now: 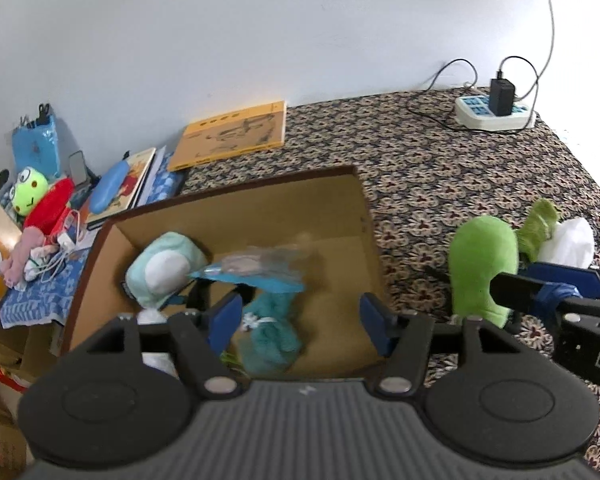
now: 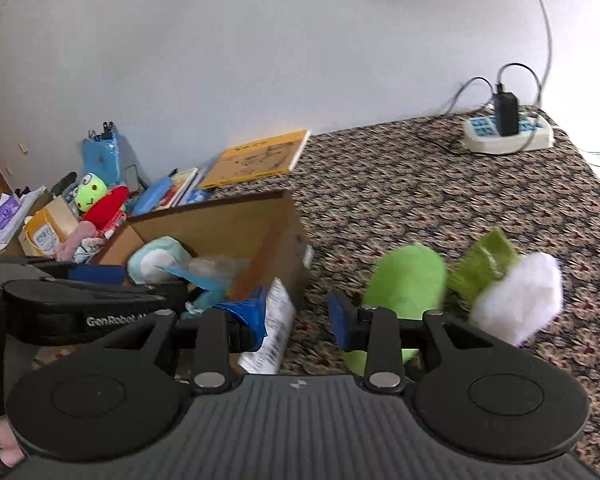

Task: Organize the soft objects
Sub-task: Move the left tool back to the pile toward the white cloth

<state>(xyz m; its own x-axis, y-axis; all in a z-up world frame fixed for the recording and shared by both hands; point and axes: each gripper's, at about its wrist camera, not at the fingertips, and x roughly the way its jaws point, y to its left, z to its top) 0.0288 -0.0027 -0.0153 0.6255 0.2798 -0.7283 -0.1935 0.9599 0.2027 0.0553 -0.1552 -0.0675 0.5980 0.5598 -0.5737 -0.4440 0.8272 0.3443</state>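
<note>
**Two open claws, one green plush left on the bedspread**

The left gripper (image 1: pixel 300 320) hung over the cardboard box (image 1: pixel 236 200) with its blue pads well apart and nothing between them. Directly beneath and ahead of it lay what the box already held: a teal knitted toy (image 1: pixel 272 332), a flat packet with a blue edge (image 1: pixel 256 276) and, off to its left, a pale mint plush (image 1: pixel 164 268).

The right gripper (image 2: pixel 296 316) was also spread wide and gripped nothing. A white printed label (image 2: pixel 272 328) on the box's near wall showed just beside its left pad. The green plush (image 2: pixel 408 284) lay on the patterned bedspread (image 2: pixel 420 184) just ahead of its right pad and a little to the right, outside the box, with a white tuft (image 2: pixel 520 296) and an olive-green piece (image 2: pixel 488 260) farther right still.

The step in hand looked like fetching that green plush. To do it well, the right claw would probably need to shift right until the plush body sat squarely between the pads, then close on the thick middle rather than the loose olive piece, which would likely stretch and slip. A firm squeeze suits something this compressible. The left claw should clear the box mouth first, leaving room to drop the plush on the bare cardboard to the right of the teal toy.
</note>
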